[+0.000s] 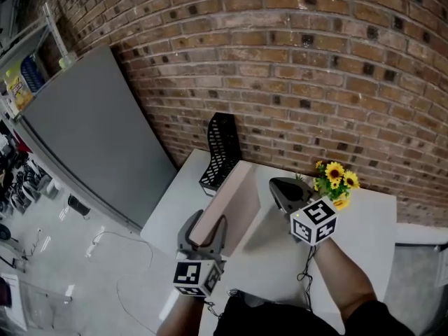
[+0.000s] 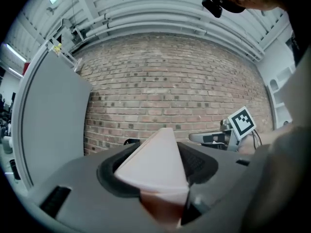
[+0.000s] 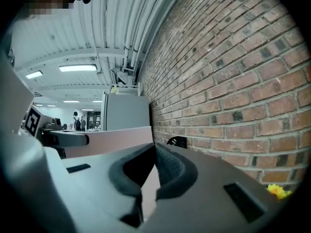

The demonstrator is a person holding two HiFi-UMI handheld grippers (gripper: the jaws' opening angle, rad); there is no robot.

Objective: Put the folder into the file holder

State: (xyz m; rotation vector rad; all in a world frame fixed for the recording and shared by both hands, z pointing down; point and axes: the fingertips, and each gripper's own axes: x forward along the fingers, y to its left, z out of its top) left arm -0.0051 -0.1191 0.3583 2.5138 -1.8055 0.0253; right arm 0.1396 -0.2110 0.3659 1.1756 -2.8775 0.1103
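Note:
A pale pink folder (image 1: pixel 234 200) is held over the white table (image 1: pixel 364 236), tilted, its far end pointing toward the black mesh file holder (image 1: pixel 220 152) at the table's back left. My left gripper (image 1: pixel 205 231) is shut on the folder's near end; in the left gripper view the folder (image 2: pixel 158 161) fills the space between the pads of the left gripper (image 2: pixel 160 160). My right gripper (image 1: pixel 274 185) is at the folder's right edge. In the right gripper view the right gripper (image 3: pixel 154 152) has its jaws together, with a thin pink edge of the folder (image 3: pixel 107 141) between them.
A small bunch of sunflowers (image 1: pixel 334 180) stands at the table's back right, close behind my right gripper. A brick wall (image 1: pixel 315 61) runs along the table's far edge. A grey panel (image 1: pixel 91 138) leans at the left, past the table's left edge.

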